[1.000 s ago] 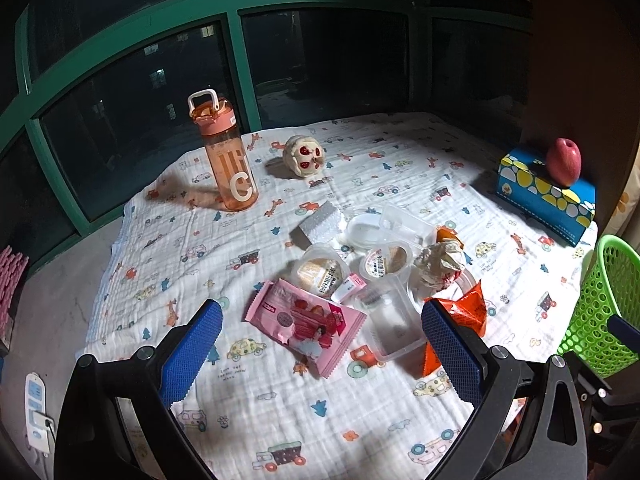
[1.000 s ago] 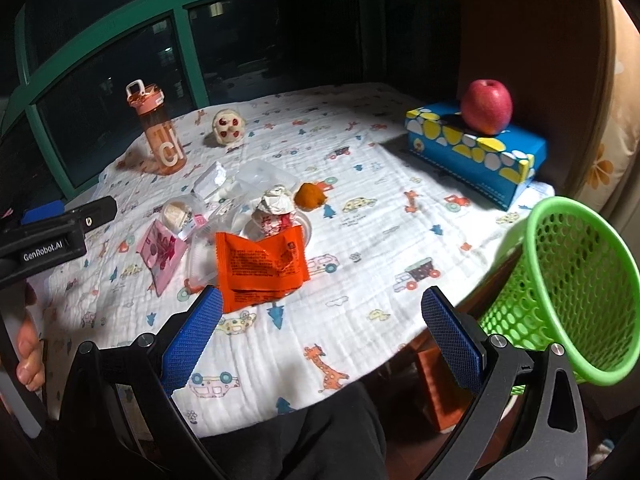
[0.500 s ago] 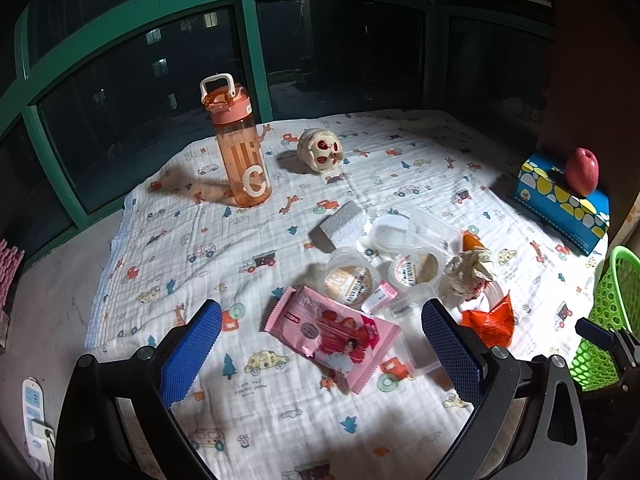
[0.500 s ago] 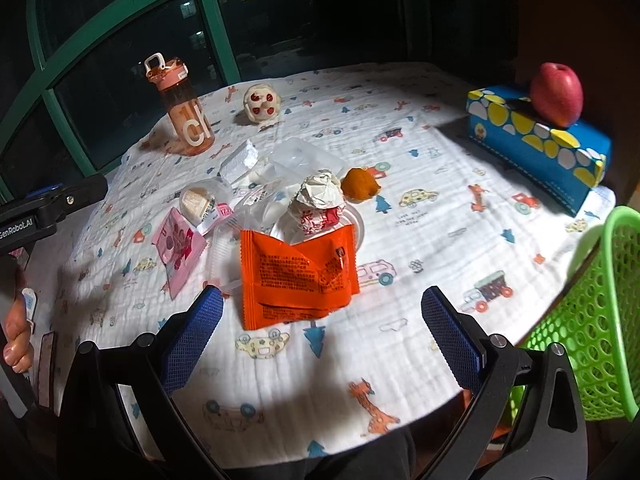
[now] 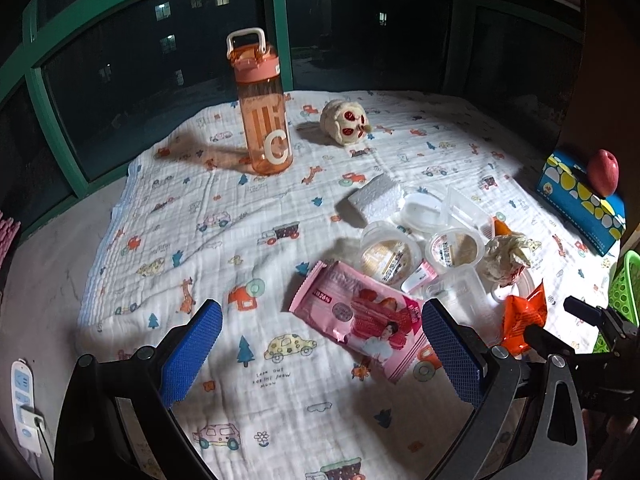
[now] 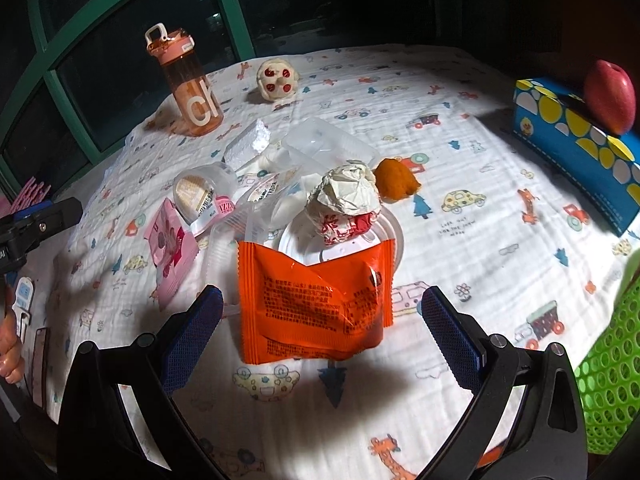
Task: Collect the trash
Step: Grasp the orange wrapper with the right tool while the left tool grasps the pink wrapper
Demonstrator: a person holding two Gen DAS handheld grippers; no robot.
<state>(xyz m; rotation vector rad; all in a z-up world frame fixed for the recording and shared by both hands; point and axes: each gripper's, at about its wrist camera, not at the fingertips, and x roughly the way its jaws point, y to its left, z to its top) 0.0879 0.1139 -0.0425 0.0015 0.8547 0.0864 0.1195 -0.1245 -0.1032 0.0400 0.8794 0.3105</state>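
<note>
Right tongs [image 6: 318, 320] spread wide, empty, poised low over the orange wrapper [image 6: 314, 304], which lies flat on the tabletop [image 6: 480, 152] at the near edge of the trash pile. Left tongs [image 5: 320, 350] also apart and empty, above the pink wrapper [image 5: 360, 318]. Step judged: approach before first pick. Next move calls for lowering the right tongs around the wrapper's edge and closing; thin foil, likely slippery. Green basket [image 6: 608, 384] sits just off the tabletop's right edge, open cloth between. Crumpled paper ball [image 6: 346, 200] and clear tubs crowd behind; bottle [image 5: 262, 108] well apart
</note>
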